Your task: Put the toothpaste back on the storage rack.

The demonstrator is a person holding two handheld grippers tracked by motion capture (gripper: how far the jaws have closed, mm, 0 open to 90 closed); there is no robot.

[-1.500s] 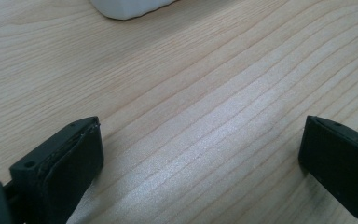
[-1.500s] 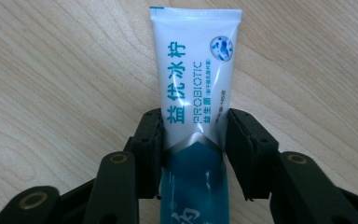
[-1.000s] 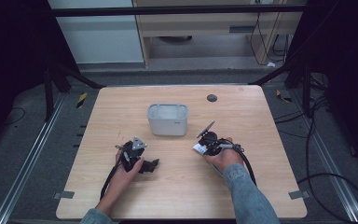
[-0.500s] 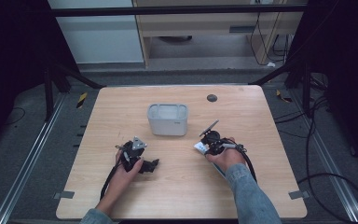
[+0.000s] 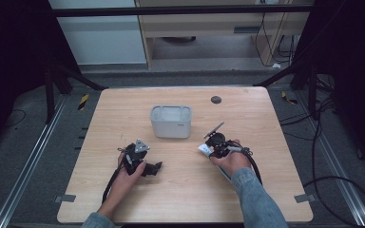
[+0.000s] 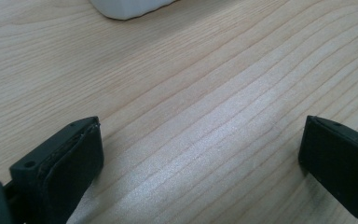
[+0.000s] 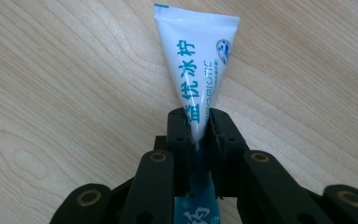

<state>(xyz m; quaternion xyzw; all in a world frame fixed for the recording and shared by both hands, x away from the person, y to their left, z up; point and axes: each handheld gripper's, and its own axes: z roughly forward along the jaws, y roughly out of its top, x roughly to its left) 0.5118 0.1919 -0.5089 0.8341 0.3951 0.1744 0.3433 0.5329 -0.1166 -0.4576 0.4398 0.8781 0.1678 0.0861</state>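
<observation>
My right gripper [image 7: 198, 127] is shut on a white tube [image 7: 195, 60] with blue lettering, gripping it across its lower part. The tube's flat crimped end points away from the jaws, just above the wooden tabletop. In the high view the right gripper [image 5: 210, 146] sits right of centre, with the tube [image 5: 203, 149] poking out to its left. My left gripper [image 5: 141, 159] rests low over the table at the left. Its jaws stand wide open in the left gripper view, where the left gripper [image 6: 200, 154] has only bare wood between its fingers.
A white-grey open bin [image 5: 171, 109] stands mid-table beyond both grippers, and its bottom edge [image 6: 126, 7] shows at the top of the left gripper view. A small dark round disc [image 5: 216, 99] lies near the far edge. Cables trail from both grippers towards the near edge.
</observation>
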